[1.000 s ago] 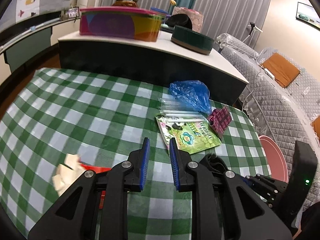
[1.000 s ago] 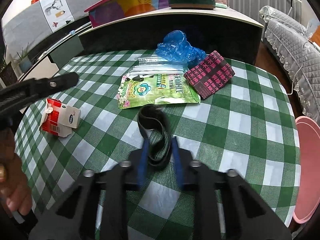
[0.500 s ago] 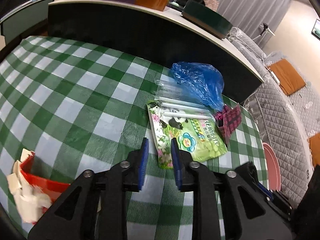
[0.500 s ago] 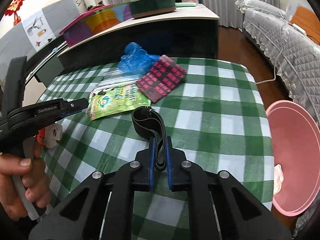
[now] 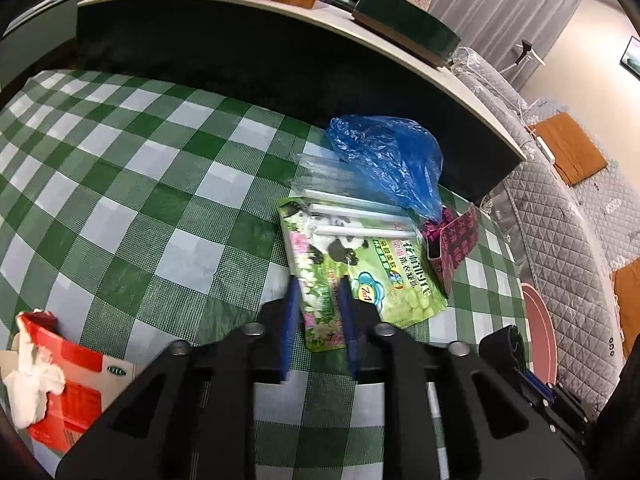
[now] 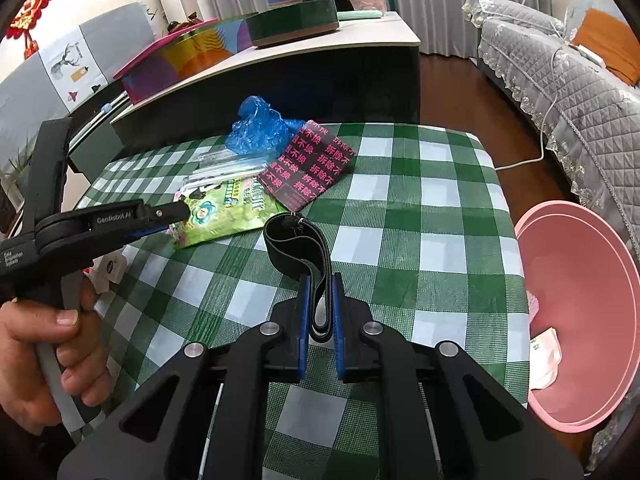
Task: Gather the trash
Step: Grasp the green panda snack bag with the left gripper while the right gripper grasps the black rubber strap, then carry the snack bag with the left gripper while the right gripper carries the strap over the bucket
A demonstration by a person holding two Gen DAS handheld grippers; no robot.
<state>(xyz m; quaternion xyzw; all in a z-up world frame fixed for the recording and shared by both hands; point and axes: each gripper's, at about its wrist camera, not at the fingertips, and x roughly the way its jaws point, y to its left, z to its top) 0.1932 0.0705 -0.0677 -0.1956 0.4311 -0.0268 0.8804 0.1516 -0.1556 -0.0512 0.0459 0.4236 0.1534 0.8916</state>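
My right gripper [image 6: 319,280] is shut on a black elastic band [image 6: 294,240] and holds it above the checked table [image 6: 432,216]. My left gripper [image 5: 318,286] is open, its fingers straddling the near corner of a green panda pouch [image 5: 360,268]; it also shows in the right wrist view [image 6: 180,212]. Behind the pouch [image 6: 224,212] lie clear plastic sleeves [image 5: 340,196], a blue plastic bag [image 5: 392,160] and a dark red patterned packet [image 6: 308,164]. A torn red and white carton [image 5: 68,376] with tissue lies at the near left.
A pink basin [image 6: 580,312] stands beside the table at the right, with a white scrap inside. A dark sideboard [image 5: 280,60] with boxes runs behind the table. A quilted grey sofa [image 6: 560,60] is at the far right.
My left gripper has moved forward and right across the table to the green pouch's corner. My right gripper closed on the black band and swung right with it toward the pink basin.
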